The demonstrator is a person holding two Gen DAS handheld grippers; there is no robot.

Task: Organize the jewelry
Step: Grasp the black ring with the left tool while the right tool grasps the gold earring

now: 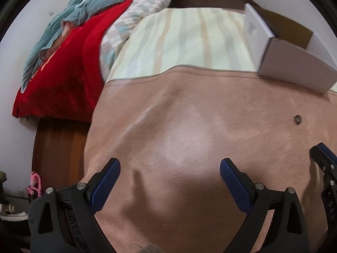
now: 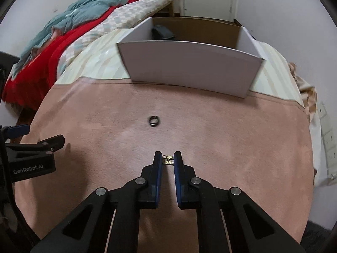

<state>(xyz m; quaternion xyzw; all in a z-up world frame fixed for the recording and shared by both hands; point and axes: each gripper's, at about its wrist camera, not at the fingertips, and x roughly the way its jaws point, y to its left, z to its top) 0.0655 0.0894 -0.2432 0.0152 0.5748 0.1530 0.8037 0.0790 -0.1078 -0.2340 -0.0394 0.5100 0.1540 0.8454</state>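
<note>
ok so my right gripper (image 2: 167,158) is pinched on a small gold piece (image 2: 167,159), left gripper (image 1: 170,168) wide open, empty; dark ring (image 2: 154,121) sits at 12 o'clock, next it needs lifting into the white box (image 2: 189,71)

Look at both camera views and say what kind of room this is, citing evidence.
Most likely a bedroom: a striped mattress under a pink cloth, bedding piled beyond, a red blanket and teal quilt, with white walls close around.

A home bedroom: a bed with a striped sheet (image 1: 189,40), heaped red blanket (image 1: 69,63) and teal quilt (image 1: 88,2), white walls.
</note>
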